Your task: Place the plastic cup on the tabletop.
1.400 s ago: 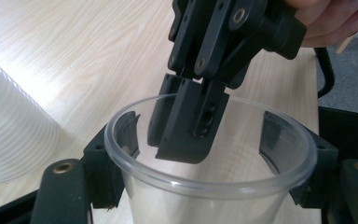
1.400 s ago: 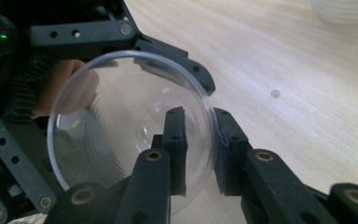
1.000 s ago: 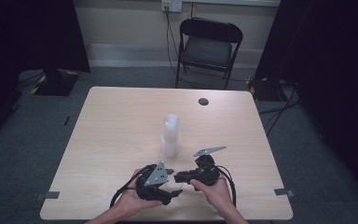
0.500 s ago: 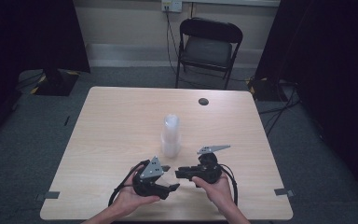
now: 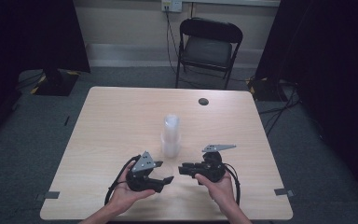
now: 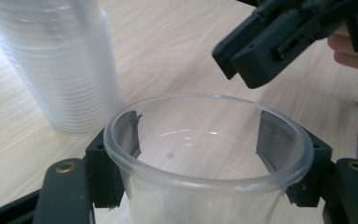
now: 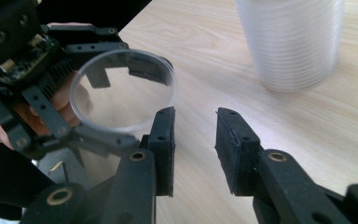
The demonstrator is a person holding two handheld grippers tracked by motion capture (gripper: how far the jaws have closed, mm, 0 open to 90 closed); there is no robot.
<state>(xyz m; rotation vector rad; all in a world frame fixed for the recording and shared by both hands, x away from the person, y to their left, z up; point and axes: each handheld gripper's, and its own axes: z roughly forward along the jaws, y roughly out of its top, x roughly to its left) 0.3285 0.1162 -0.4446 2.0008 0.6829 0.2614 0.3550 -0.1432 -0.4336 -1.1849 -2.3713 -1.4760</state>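
Your left gripper (image 6: pixel 205 154) has its jaws clamped on either side of a single clear plastic cup (image 6: pixel 205 186), held off the table (image 5: pixel 112 121) near its front edge. Your right gripper (image 7: pixel 193 144) faces it with jaws apart, holding nothing. One cup appears separated from the stack of cups (image 5: pixel 170 135); where it should go isn't clear, and many cups remain stacked.

1. A single clear plastic cup (image 6: pixel 205 158), open rim up, sits clamped between black jaws.
2. A stack of clear cups (image 5: pixel 170 135) stands upright on the table's middle.
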